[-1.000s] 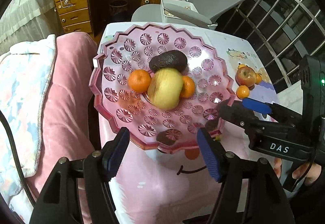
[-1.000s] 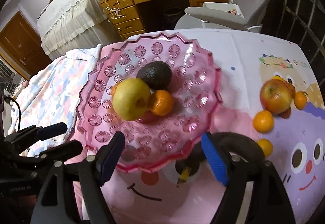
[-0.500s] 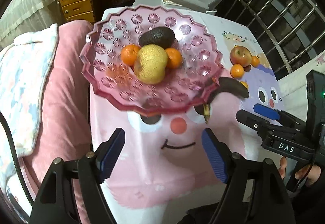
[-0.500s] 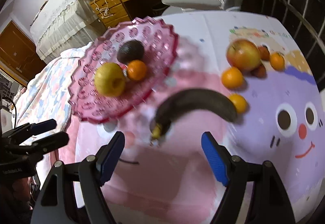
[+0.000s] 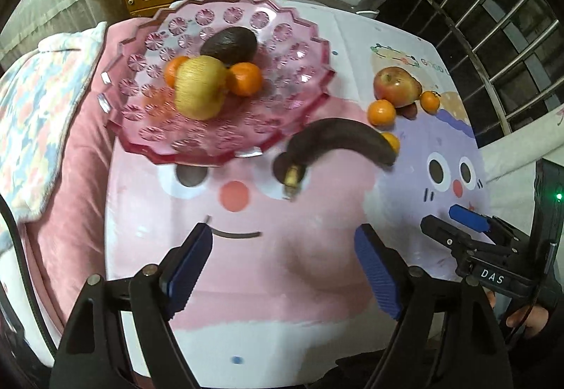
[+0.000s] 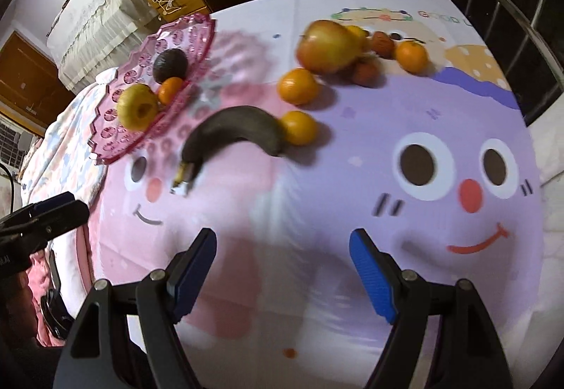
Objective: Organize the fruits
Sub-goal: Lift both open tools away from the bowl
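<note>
Fruit lies partly sorted on a cartoon-printed tablecloth [image 5: 246,283], and the pink glass plate [image 5: 141,139] serves as the landmark. Left of the plate, a pink cushion [image 5: 70,230] and a pastel floral blanket [image 5: 31,114] lie beside the cloth. On the plate sit four fruits bunched together: a small orange [image 5: 171,70] at the left, a yellow pear [image 5: 201,89] touching it, a dark avocado [image 5: 229,45] just behind the pear, and a second orange [image 5: 245,79] against the pear's right side. Just right of the plate's near edge, a blackened banana [image 5: 338,135] arches on the cloth with its stem end toward the plate; whether it touches the rim cannot be told. Further right of the plate, a loose orange [image 5: 381,112] lies near a red apple [image 5: 394,86], with a small orange [image 5: 429,100] on the apple's far side and another orange fruit [image 5: 391,142] tucked at the banana's far tip. In the right wrist view a few reddish-brown small fruits [image 6: 382,43] show around the apple.

The left gripper [image 5: 282,269] hangs over the cloth nearer than the plate; its jaws have just been opening and stand spread with nothing between them. The right gripper [image 6: 282,269] is off to the plate's right and nearer, jaws likewise apart and empty, a hand [image 5: 525,318] visible behind it.
</note>
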The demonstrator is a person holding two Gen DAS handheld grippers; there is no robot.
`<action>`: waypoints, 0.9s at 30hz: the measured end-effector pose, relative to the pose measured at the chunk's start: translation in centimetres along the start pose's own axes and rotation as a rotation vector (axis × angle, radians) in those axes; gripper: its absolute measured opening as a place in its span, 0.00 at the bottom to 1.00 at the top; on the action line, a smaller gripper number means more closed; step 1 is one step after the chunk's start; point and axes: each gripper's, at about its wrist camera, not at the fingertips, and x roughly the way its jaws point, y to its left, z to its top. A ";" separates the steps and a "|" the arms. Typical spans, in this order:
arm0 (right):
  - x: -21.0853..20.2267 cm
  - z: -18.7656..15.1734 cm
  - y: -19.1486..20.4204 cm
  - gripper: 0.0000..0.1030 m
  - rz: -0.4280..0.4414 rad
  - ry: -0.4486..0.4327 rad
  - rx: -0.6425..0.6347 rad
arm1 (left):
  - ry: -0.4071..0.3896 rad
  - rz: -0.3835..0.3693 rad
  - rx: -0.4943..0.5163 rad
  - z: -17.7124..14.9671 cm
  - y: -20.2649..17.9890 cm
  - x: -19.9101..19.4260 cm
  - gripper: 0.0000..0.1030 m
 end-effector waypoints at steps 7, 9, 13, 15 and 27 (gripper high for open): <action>-1.5 0.7 -4.6 0.76 -0.011 -0.006 -0.039 | 0.008 0.027 -0.072 -0.4 -3.9 1.1 0.80; -1.8 1.1 -6.0 0.76 -0.022 -0.013 -0.058 | 0.015 0.035 -0.096 -0.3 -4.7 1.4 0.80; -2.0 1.9 -8.1 0.76 -0.047 -0.023 -0.101 | 0.040 0.035 -0.174 0.2 -6.1 2.2 0.80; -2.2 2.5 -9.0 0.76 -0.056 -0.033 -0.128 | 0.050 0.046 -0.214 0.7 -6.7 2.7 0.80; -1.0 7.8 -11.9 0.76 -0.070 -0.098 -0.269 | 0.145 0.038 -0.479 5.2 -8.3 7.4 0.80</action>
